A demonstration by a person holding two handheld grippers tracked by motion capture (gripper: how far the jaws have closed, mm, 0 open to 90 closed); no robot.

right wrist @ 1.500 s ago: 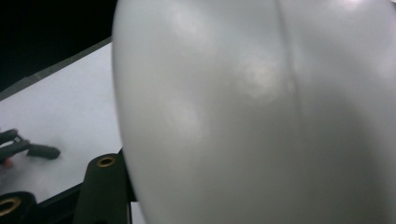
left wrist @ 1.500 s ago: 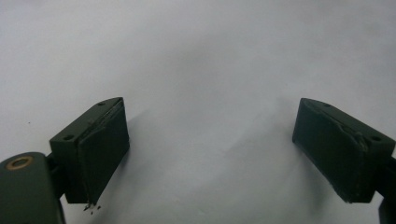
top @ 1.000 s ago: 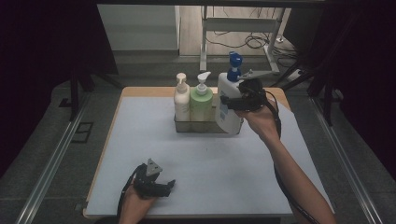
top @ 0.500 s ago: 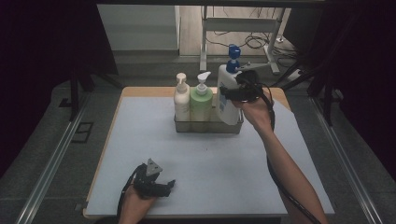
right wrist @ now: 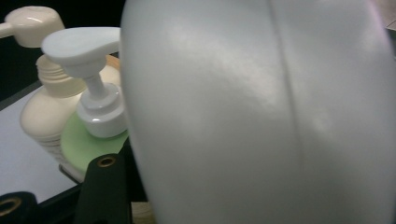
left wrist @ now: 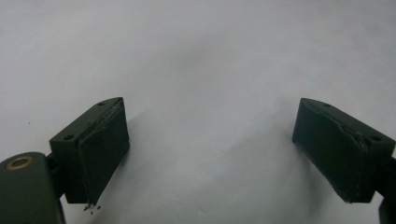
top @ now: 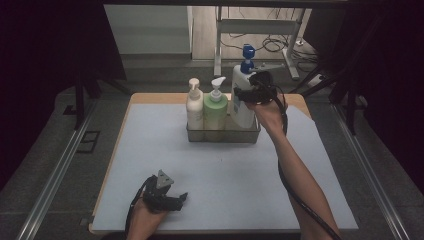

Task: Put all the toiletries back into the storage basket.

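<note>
Bottles are standing in a row in the metal basket (top: 223, 136) at the far side of the table (top: 220, 170): cream bottle (top: 194, 106), green bottle (top: 215, 107), white bottle (top: 242, 97). The right gripper (top: 245, 94) is clamping the white bottle at its upper body, probably steadying it in the basket's right end. Its long axis is running upright, its blue pump (top: 247, 58) pointing up. The left gripper (top: 176, 201) is resting near the front edge, jaws spread wide, gripping nothing.

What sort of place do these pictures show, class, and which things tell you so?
Probably a lab or recording bench: a table under a pale mat, dark curtains around it, loose cables on the floor behind, and a wire basket of pump bottles.
</note>
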